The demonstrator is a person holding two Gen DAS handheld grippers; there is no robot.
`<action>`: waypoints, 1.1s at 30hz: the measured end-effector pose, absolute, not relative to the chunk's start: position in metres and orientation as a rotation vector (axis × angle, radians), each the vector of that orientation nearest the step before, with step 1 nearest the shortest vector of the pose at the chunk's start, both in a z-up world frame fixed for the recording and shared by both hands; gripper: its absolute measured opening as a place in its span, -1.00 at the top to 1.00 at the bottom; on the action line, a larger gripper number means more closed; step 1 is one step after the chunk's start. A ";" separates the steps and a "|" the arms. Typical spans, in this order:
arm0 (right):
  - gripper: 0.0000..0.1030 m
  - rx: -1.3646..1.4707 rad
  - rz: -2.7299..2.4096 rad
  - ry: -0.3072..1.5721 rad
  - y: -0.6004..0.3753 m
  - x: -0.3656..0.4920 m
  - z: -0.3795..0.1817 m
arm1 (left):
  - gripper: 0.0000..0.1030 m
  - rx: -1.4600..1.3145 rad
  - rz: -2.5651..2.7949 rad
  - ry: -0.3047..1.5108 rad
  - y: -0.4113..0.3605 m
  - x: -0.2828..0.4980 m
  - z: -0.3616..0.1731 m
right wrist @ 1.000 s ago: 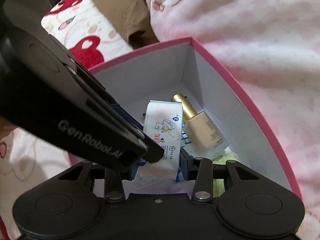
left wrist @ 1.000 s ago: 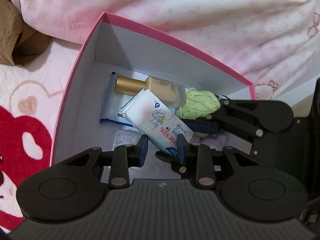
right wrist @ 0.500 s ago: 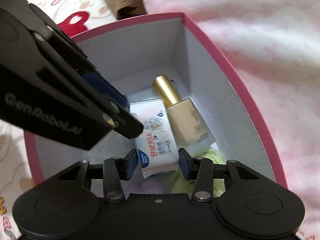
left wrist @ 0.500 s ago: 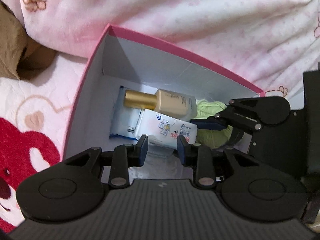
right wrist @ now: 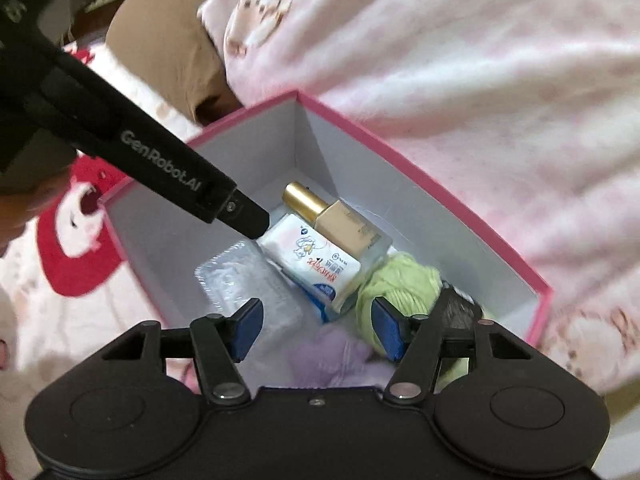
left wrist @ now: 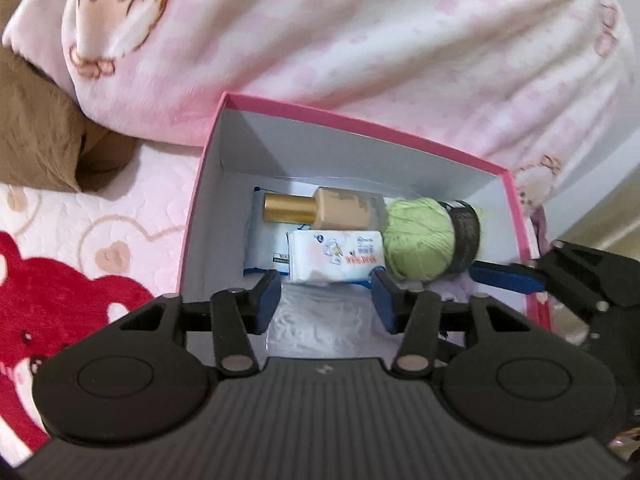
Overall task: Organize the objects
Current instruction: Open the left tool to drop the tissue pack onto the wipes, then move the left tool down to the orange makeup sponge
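Pink bedding surrounds the pink box (left wrist: pixel 404 130), and both of your tools hang over it. Your left gripper (left wrist: pixel 326 300) is spread wide, holding nothing; your right gripper (right wrist: pixel 316 330) is spread too, empty. Inside the box: a gold-capped foundation bottle (left wrist: pixel 336 214) beside the tissue pack (left wrist: pixel 336 256), with green yarn (left wrist: pixel 418 242) touching that pack's end.

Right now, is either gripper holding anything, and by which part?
Nothing is held. The left gripper and right gripper both stand open over the box; the tissue pack lies loose inside it, beside the bottle.
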State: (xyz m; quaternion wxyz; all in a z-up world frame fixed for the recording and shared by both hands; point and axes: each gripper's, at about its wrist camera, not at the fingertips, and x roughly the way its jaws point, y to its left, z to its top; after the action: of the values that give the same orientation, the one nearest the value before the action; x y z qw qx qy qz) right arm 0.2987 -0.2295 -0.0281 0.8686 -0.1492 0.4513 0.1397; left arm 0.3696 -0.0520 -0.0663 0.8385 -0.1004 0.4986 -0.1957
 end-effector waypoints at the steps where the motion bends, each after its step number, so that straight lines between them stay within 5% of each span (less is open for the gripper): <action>1: -0.27 -0.294 0.289 0.945 -0.232 0.292 -0.020 | 0.01 -0.201 -0.415 1.056 -0.052 0.366 -0.061; 18: -0.38 -0.168 0.180 0.920 -0.232 0.192 0.067 | -0.31 -0.089 -0.537 0.999 -0.054 0.257 0.043; 23: -0.48 -0.149 0.189 0.911 -0.223 0.161 0.076 | -0.52 -0.026 -0.477 0.977 -0.042 0.228 0.056; 33: -0.59 -0.159 0.238 0.926 -0.195 0.112 0.067 | -0.63 0.030 -0.481 1.009 -0.013 0.186 0.043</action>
State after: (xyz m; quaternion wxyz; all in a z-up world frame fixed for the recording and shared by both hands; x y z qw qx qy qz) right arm 0.1117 -0.1951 0.0667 0.8847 -0.0765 0.4453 0.1146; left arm 0.1865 -0.0130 0.0425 0.8477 0.0141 0.4787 -0.2284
